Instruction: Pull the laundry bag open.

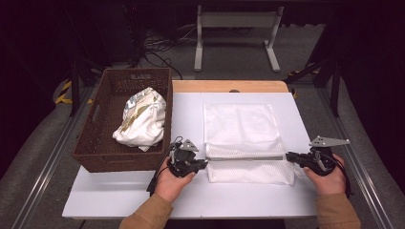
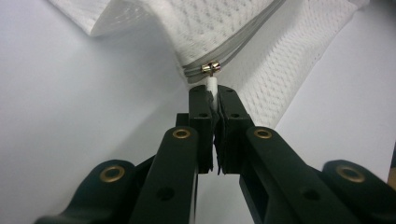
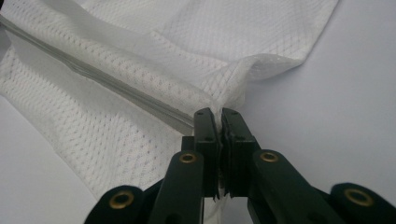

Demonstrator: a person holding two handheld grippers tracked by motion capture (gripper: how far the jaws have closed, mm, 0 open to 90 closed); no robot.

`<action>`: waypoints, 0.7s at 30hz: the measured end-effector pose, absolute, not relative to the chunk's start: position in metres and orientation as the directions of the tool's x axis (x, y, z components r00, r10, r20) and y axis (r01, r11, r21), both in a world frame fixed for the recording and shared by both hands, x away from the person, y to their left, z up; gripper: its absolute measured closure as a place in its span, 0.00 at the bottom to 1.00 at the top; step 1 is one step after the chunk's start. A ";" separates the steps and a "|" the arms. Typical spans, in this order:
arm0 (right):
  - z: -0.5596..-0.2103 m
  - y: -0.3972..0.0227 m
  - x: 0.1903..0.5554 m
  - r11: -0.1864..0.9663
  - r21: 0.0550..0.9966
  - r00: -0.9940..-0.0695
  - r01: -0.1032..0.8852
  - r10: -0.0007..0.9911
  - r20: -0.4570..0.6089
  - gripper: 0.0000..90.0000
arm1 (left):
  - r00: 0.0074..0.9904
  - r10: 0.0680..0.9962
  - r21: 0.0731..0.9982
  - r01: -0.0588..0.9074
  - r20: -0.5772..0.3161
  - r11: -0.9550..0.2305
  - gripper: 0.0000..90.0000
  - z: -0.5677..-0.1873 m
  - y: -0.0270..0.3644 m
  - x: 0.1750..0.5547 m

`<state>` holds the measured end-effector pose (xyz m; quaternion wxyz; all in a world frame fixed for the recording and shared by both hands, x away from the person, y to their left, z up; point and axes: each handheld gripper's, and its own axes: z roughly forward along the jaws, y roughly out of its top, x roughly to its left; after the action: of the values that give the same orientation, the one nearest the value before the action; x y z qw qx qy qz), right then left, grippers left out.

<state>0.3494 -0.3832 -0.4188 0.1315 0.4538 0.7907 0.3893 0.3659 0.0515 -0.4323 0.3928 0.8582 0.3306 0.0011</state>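
Item: white mesh laundry bag [image 1: 243,143], centre frame, flat on table [image 1: 143,195]. Left gripper [image 2: 213,95] clamped on zipper pull [image 2: 212,85]; right gripper [image 3: 219,116] pinched the bag's opposite edge (taut). Advice: draw the pull level along the zipper, keeping tension.

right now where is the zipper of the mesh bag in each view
High view: the zipper runs as a grey line across the mesh laundry bag, between the left gripper and the right gripper.
Left gripper view: top centre, its slider at the jaw tips.
Right gripper view: a grey diagonal from upper left to the jaws.
Shared landmark: the white mesh fabric.
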 end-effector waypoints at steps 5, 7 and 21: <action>-0.419 -0.383 0.350 0.282 0.733 -0.547 0.619 0.824 0.145 0.96 | 0.775 0.579 0.669 0.573 -0.255 -0.473 0.96 -0.433 0.056 0.367; -0.419 -0.383 0.350 0.284 0.735 -0.550 0.616 0.823 0.142 0.96 | 0.772 0.586 0.664 0.574 -0.245 -0.479 0.96 -0.433 0.058 0.367; -0.423 -0.381 0.353 0.280 0.703 -0.537 0.654 0.826 0.171 0.85 | 0.767 0.605 0.677 0.564 -0.216 -0.474 0.84 -0.436 0.065 0.365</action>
<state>0.3528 -0.3811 -0.4232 0.1141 0.4672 0.7917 0.3767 0.3646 0.0651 -0.4359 0.3838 0.8579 0.3405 0.0264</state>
